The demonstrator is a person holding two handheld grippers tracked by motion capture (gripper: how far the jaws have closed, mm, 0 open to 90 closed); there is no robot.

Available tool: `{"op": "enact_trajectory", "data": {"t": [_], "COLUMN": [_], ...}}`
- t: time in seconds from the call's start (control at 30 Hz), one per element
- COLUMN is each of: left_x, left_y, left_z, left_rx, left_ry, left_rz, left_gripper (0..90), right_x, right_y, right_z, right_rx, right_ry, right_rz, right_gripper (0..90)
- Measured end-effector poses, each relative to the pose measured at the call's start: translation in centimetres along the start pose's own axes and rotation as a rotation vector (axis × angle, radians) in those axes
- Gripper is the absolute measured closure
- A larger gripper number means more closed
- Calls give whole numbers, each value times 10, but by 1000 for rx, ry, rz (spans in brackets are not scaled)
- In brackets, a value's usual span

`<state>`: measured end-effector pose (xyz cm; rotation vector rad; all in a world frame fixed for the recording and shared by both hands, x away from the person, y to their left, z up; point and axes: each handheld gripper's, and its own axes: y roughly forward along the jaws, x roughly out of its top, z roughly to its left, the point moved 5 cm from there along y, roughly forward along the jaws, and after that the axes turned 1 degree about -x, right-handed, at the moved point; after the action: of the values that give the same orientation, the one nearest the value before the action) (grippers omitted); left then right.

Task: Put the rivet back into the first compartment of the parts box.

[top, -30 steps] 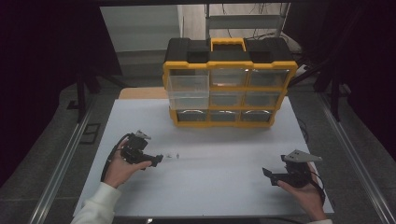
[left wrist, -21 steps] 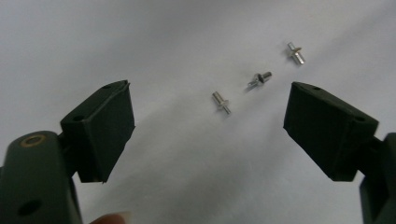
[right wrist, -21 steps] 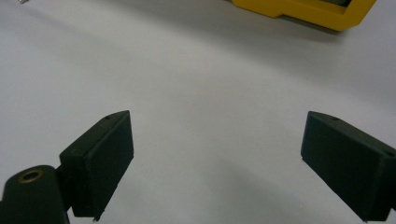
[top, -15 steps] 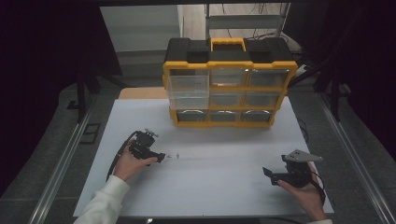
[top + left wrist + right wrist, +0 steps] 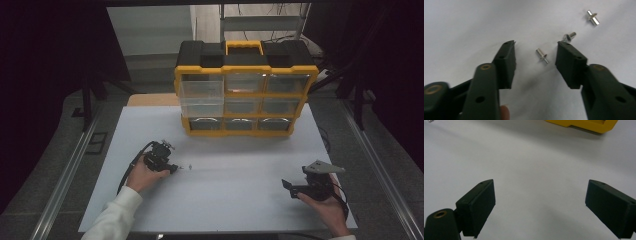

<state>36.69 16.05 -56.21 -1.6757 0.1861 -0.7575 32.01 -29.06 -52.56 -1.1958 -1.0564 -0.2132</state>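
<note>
Three small silver metal pins lie on the white table top (image 5: 235, 200). One pin (image 5: 541, 55) lies between the jaws of my left gripper (image 5: 535, 45), touching neither pad. The jaws have just been closing around it and still stand apart. A second pin (image 5: 569, 36) sits just beyond the right jaw tip, and a third pin (image 5: 593, 17) lies farther off. In the high view my left gripper (image 5: 175, 169) is at the left, its tips at the pins (image 5: 189, 167). My right gripper (image 5: 286, 184) (image 5: 540, 182) rests at the lower right, open and holding nothing.
A yellow and black drawer organizer (image 5: 245, 95) (image 5: 584, 125) stands at the far middle of the table, its upper left clear drawer pulled out. Metal rails run along both table sides. A cable trails from the left gripper.
My left hand has moved right and lower toward the pins, and its jaws have narrowed around one pin. The right hand has not moved.
</note>
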Motion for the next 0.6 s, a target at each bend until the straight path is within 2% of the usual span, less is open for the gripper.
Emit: {"op": "enact_trajectory", "data": {"t": [0.03, 0.17, 0.27, 0.37, 0.4, 0.43, 0.57, 0.6], "left_x": [0, 3, 3, 3, 3, 3, 3, 3], "left_y": [0, 0, 0, 0, 0, 0, 0, 0], "left_z": [-1, -1, 0, 2, 2, 2, 0, 1], "left_rx": [-4, -27, -44, -45, -45, -48, -54, -67], "left_ry": [1, 14, -4, -11, -10, -9, 8, 8], "left_rz": [2, 13, 13, 11, 11, 10, 12, 9], "left_gripper": [526, 625, 655, 738, 738, 777, 828, 829], "right_x": [0, 0, -1, -1, -1, -1, 0, 0], "right_y": [0, 1, 1, 1, 1, 1, 0, 0], "right_z": [0, 0, 0, 0, 0, -1, 1, 1], "right_rx": [0, -6, -8, -10, -10, -10, -4, -3], "right_ry": [0, -2, -5, -7, -7, -7, -4, -3], "right_rz": [0, 4, 6, 9, 9, 9, 4, 4], "right_gripper": [96, 96, 96, 96, 96, 96, 96, 96]}}
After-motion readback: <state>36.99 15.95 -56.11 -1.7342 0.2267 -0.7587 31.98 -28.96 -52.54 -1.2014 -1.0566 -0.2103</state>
